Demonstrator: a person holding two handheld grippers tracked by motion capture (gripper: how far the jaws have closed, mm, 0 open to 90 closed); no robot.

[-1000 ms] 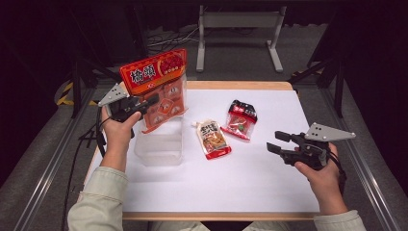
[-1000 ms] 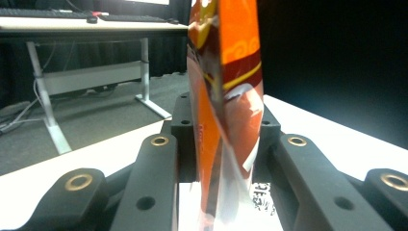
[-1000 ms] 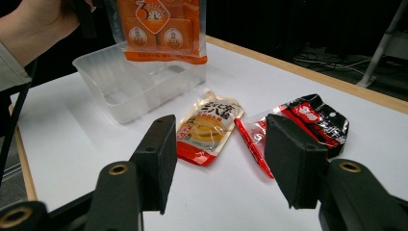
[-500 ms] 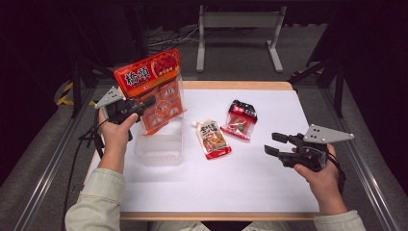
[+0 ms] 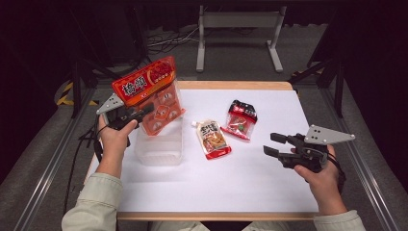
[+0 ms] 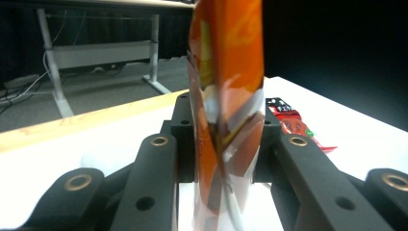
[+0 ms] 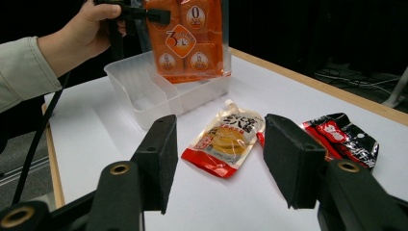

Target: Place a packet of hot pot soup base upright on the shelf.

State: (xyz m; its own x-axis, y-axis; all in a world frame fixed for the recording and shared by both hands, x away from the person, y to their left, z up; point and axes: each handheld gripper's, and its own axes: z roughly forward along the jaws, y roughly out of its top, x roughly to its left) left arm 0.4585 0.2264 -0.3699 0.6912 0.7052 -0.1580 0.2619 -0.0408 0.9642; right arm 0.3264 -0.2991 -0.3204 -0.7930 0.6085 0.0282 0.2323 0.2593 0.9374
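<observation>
— What is your left tool doing?

— My left gripper [image 5: 140, 114] is clamped on the orange packet [image 5: 150, 98]. Its jaws press the packet's lower part from both sides, as the left gripper view shows [image 6: 226, 96]. I hold the packet upright, in the air, above the clear plastic bin [image 5: 161, 147] near the left edge of the table [image 5: 250, 183]. The packet's bottom hangs just over the bin's far end; I cannot tell whether it touches the rim.

— And the right one?

— My right gripper [image 5: 269, 144] holds nothing. Its jaws stand partly apart, with only air between the pads [image 7: 161, 154]. It hovers above the table near the right edge, pointing left toward the pouches.

— How much room is there to move?

— The bin sits close to the left edge, so little margin there. Between the bin and my right gripper the white surface is bare along the whole near edge. The far right corner is bare too.

— Count the things for me, left to right.

— One orange packet in my left gripper, one clear bin under it. Then one beige pouch with a red base [image 5: 213, 139] lying flat near the table's middle, just beside the bin. Then one red and black pouch [image 5: 240, 120], flat, a little farther toward the far edge, its corner close to the beige pouch. So three packs, one bin, two grippers.
</observation>
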